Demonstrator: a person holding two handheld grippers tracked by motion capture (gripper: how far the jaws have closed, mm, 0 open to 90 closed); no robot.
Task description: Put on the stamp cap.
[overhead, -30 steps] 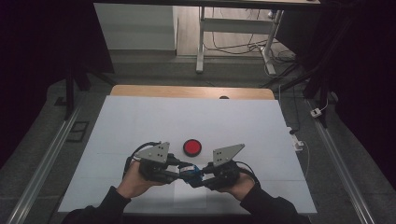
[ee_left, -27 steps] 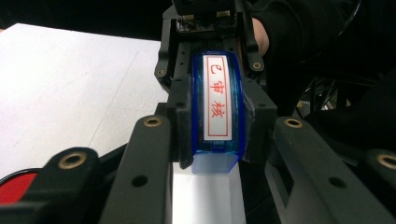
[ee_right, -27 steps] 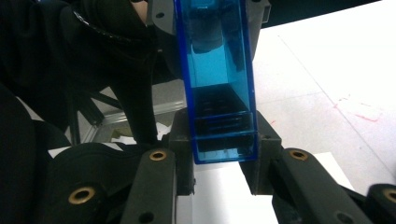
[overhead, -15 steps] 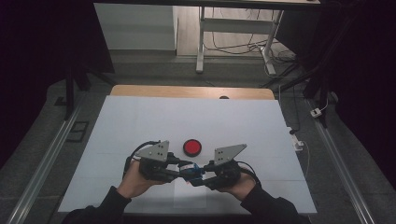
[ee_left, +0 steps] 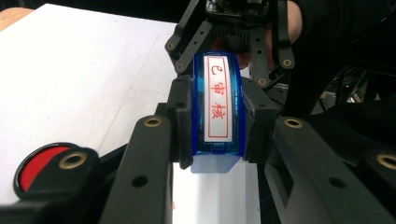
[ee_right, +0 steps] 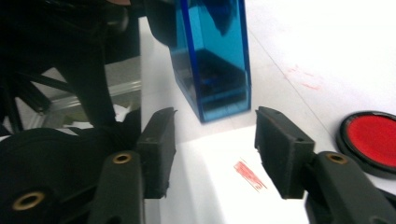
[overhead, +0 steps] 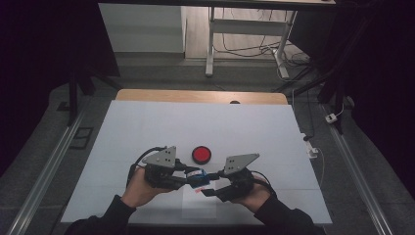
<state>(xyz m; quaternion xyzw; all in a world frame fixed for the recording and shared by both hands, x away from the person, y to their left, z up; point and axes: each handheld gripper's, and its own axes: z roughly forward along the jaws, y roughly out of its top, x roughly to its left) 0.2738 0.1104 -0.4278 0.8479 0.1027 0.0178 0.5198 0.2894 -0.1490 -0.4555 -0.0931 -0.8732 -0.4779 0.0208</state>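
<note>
The left gripper [ee_left: 217, 123] clamps a blue stamp [ee_left: 217, 105] between its two black pads, one on each long side. The stamp's white label, printed with red characters inside a red frame, faces the camera. Beyond it the right gripper [ee_left: 233, 44] points back toward the stamp, held by a hand [ee_left: 303, 21] in a dark sleeve. A red ink pad [ee_left: 39, 165] in a black case lies at lower left on the white table [ee_left: 84, 60].

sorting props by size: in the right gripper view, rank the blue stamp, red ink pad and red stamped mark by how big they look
1. Translucent blue plastic stamp, nearest the camera.
2. Round red ink pad in its black case, partly cropped.
3. Small red stamped mark on the white paper.
</note>
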